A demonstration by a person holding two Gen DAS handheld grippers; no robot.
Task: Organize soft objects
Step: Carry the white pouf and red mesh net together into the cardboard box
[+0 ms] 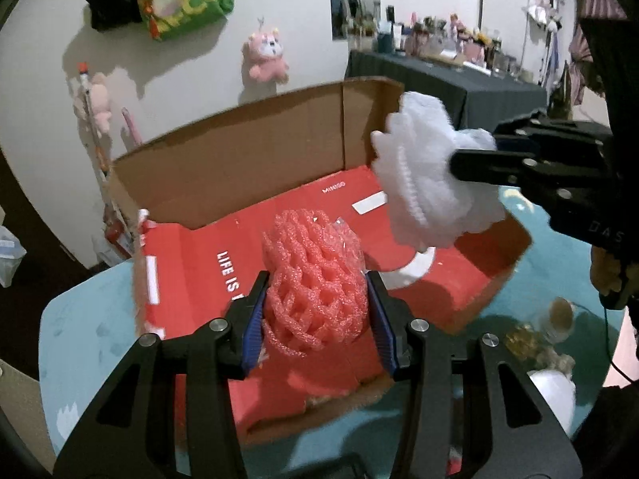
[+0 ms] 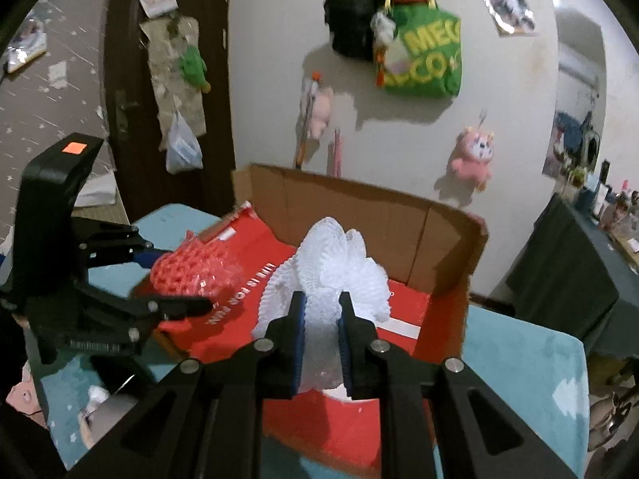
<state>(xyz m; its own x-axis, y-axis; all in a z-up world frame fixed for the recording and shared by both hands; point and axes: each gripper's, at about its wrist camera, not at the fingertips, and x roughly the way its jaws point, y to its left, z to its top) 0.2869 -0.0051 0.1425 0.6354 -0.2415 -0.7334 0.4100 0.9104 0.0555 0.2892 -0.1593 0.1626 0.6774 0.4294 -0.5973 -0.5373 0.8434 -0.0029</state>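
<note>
Nearest, the left gripper [image 1: 315,311] pinches a pink foam net [image 1: 315,279] across its middle; it looks feather-light and springy, so a gentle squeeze seems enough. The right gripper [image 2: 322,335] is clamped on a white foam net [image 2: 339,263], equally soft and crushable. Both hang over the red-lined cardboard box [image 1: 239,147] on the teal table [image 1: 92,343]. Inside the box reads "MINISO" and "LIFE IS FOR FUN". Beyond, a green bag [image 2: 423,60] shows "MEG".
</note>
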